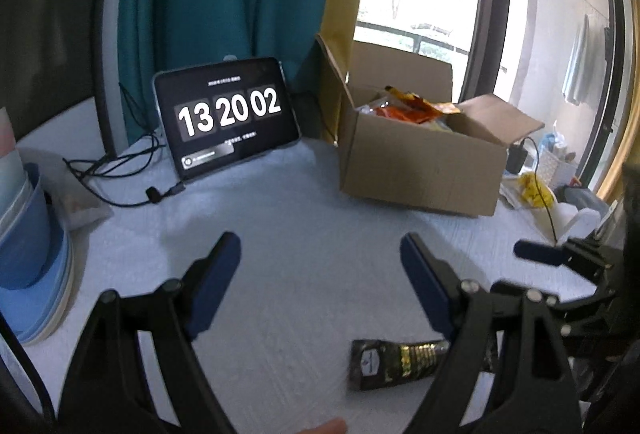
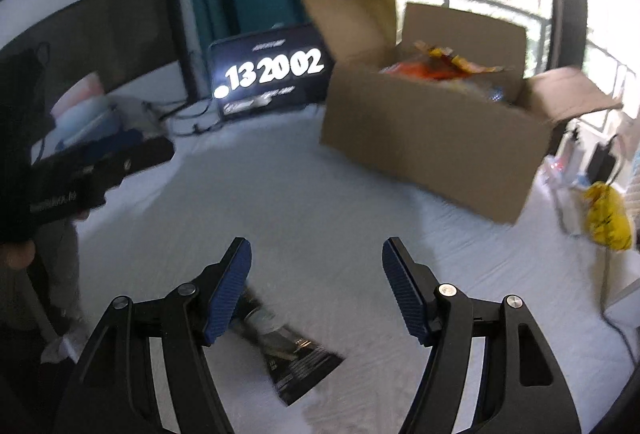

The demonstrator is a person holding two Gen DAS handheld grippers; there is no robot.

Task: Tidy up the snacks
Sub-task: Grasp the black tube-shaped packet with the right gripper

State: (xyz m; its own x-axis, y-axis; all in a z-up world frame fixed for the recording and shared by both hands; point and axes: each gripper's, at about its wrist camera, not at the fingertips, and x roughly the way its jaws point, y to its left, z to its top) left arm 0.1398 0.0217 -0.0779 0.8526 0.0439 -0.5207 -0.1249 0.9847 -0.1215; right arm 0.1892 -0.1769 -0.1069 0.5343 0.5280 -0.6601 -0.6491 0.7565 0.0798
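Snacks in orange and yellow wrappers fill the open cardboard box at the tabletop's far side, a dark, possibly foil packet lies near both empty, spread grippers, left gripper and right gripper, over bare white cloth.

Partly hidden behind the right finger of the left gripper: the black packet, its print too small to read; in the right wrist view, overlapped at its upper end by the left pad of the right gripper and smeared by blur. Buried below the box walls: most of the snacks, only orange and yellow tops showing. Cut off at the left edge: the blue tubs; too small to read: the small text on the tablet.
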